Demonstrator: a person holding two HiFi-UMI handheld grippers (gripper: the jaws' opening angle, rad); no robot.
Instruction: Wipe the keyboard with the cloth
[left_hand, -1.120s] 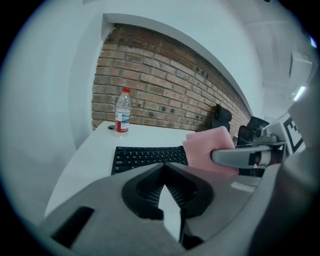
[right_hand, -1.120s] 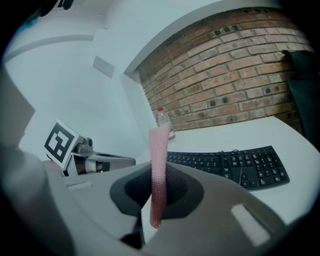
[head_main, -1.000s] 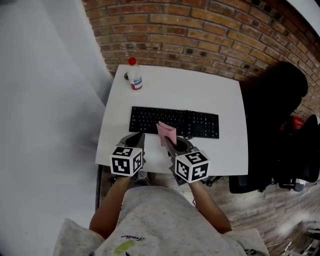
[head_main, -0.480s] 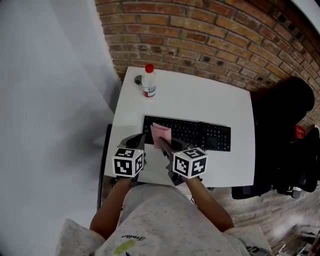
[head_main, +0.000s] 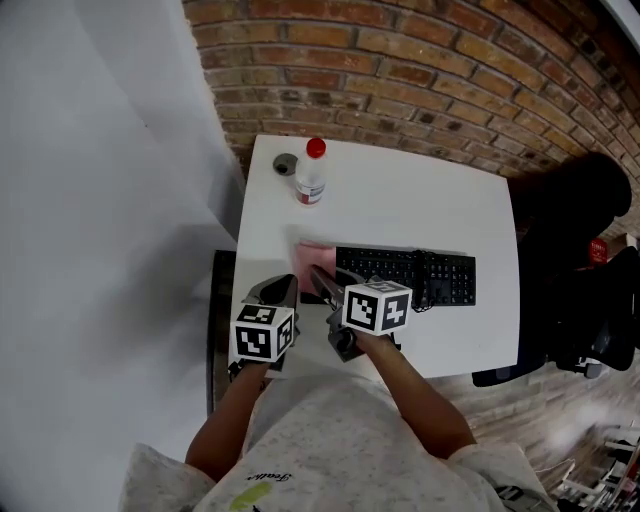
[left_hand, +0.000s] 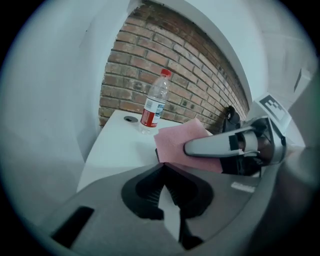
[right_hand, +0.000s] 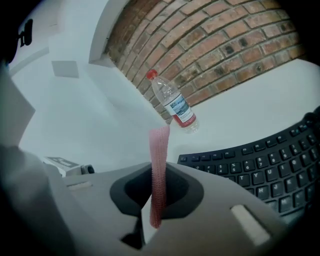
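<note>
A black keyboard (head_main: 410, 276) lies across the white table (head_main: 400, 205). My right gripper (head_main: 322, 280) is shut on a pink cloth (head_main: 315, 250), which sits at the keyboard's left end. In the right gripper view the cloth (right_hand: 160, 140) stands edge-on, pinched between the jaws of my right gripper (right_hand: 159, 167), with the keyboard (right_hand: 255, 170) to the right. My left gripper (head_main: 280, 292) hovers just left of it, near the table's front left edge. In the left gripper view, my left gripper (left_hand: 164, 167) is shut and empty, and the cloth (left_hand: 177, 142) is ahead.
A clear water bottle (head_main: 311, 172) with a red cap stands at the table's back left, a small round grey thing (head_main: 285, 164) beside it. A brick wall (head_main: 400, 70) runs behind the table. A dark office chair (head_main: 575, 250) stands to the right.
My right gripper has carried the cloth leftward along the keyboard, from its middle to its left end. The left gripper has stayed alongside, still shut.
</note>
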